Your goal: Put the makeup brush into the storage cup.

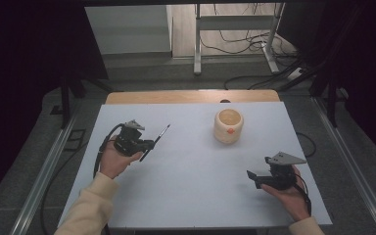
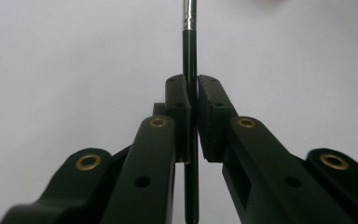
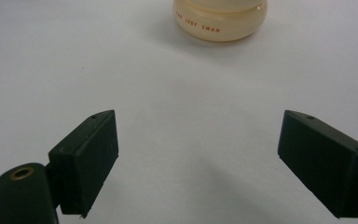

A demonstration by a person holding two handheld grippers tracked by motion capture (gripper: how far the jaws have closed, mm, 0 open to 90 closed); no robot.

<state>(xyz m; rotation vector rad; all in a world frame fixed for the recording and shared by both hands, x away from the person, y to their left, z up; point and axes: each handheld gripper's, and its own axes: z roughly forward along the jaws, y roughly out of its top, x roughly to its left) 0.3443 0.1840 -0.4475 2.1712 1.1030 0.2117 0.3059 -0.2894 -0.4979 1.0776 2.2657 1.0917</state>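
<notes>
Left gripper (image 1: 144, 146) is clamping the brush (image 1: 157, 138), tip pointing toward the cup (image 1: 228, 126) near the worktop's far edge; right gripper (image 1: 255, 177) is idling wide.

A white table top (image 1: 196, 196) lies over a wooden table whose far edge (image 1: 191, 96) shows as a tan strip, and a cream ceramic cup (image 1: 228, 126) with a small orange mark on its side stands upright on the white surface, right of middle. Beyond the table, a metal stand (image 1: 235, 34) rises from the floor with loose black cables (image 1: 240, 41) around its feet
</notes>
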